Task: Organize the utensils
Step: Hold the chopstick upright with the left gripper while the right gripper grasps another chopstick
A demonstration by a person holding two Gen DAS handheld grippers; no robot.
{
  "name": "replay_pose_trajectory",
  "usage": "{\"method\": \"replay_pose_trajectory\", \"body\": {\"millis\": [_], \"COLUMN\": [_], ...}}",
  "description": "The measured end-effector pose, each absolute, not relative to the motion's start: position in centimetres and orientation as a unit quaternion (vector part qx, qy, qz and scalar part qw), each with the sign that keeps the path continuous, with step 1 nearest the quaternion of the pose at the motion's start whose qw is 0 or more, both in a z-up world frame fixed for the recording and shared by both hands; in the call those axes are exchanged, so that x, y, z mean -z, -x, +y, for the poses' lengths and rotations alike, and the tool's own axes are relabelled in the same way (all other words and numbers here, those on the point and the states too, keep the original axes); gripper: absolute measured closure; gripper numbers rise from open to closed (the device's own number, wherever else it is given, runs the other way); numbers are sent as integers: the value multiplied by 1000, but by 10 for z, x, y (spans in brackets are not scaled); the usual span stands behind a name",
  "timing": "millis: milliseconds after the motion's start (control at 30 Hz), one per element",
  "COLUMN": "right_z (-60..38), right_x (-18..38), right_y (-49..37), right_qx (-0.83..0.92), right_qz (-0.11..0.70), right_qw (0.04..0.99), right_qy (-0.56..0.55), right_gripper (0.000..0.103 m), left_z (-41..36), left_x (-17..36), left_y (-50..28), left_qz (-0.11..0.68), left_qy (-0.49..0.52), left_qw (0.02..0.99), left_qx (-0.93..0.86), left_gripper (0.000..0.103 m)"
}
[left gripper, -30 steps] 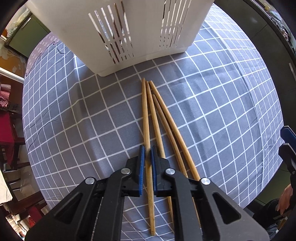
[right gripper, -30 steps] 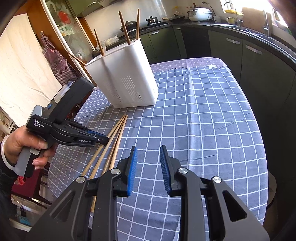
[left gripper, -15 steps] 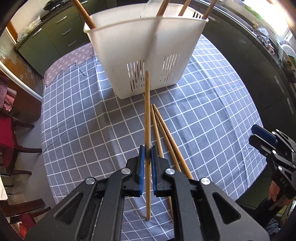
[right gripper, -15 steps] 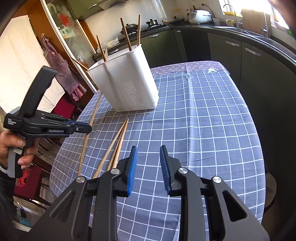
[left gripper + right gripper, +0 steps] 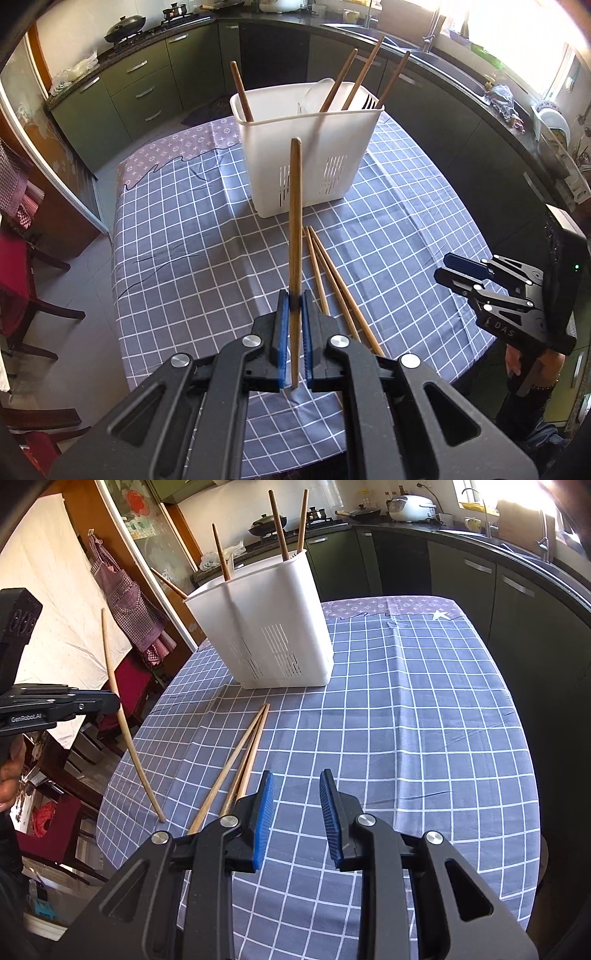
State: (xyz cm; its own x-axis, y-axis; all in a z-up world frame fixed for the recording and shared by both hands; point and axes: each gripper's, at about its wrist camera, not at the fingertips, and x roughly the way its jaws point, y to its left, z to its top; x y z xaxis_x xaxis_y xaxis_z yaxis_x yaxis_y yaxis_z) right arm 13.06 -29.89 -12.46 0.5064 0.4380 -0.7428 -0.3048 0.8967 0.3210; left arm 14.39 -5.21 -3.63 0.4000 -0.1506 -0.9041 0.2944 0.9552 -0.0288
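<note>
My left gripper (image 5: 294, 301) is shut on one wooden chopstick (image 5: 294, 236), lifted off the cloth and pointing toward the white slotted utensil holder (image 5: 306, 162). From the right wrist view the same chopstick (image 5: 125, 723) hangs tilted from the left gripper (image 5: 114, 703) beyond the table's left edge. Three more chopsticks (image 5: 332, 284) (image 5: 240, 760) lie fanned on the checked tablecloth between the holder (image 5: 266, 627) and me. Several chopsticks stand inside the holder. My right gripper (image 5: 295, 805) hovers low over the cloth, jaws opening, nothing between them; it shows at the right (image 5: 452, 267).
The round table's grey-blue checked cloth (image 5: 406, 709) drops off at the edges. Dark chairs with red seats (image 5: 14, 280) stand to the left. Green kitchen cabinets (image 5: 147, 81) and a counter curve behind. A person's hand (image 5: 7, 775) holds the left gripper.
The left gripper has risen with one chopstick from the bundle, so the holder's rim and kitchen come into view. The right gripper's jaws have widened slightly and it has stayed in place.
</note>
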Motion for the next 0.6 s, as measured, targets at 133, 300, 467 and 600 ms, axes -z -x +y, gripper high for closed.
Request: {"method": "replay_pose_trajectory", "body": {"millis": [133, 300, 467, 600], "right_z": [-285, -258, -228, -206], "right_x": [130, 144, 163, 172], "right_y": [-139, -161, -191, -208], "right_qx": [-223, -246, -261, -254], "right_qz": [462, 494, 535, 556], "right_qw": [856, 833, 803, 791], "right_qy": [-60, -40, -17, 11], "right_gripper": [72, 72, 72, 74], "left_z": [-49, -44, -41, -40], "left_x": [35, 33, 32, 31], "left_y": [-136, -130, -127, -124], "left_qz": [526, 520, 517, 514], "left_qy": [-67, -62, -59, -59], "left_qw": [837, 840, 841, 842], "left_qx": [137, 143, 148, 152], "left_gripper": [96, 96, 96, 96]}}
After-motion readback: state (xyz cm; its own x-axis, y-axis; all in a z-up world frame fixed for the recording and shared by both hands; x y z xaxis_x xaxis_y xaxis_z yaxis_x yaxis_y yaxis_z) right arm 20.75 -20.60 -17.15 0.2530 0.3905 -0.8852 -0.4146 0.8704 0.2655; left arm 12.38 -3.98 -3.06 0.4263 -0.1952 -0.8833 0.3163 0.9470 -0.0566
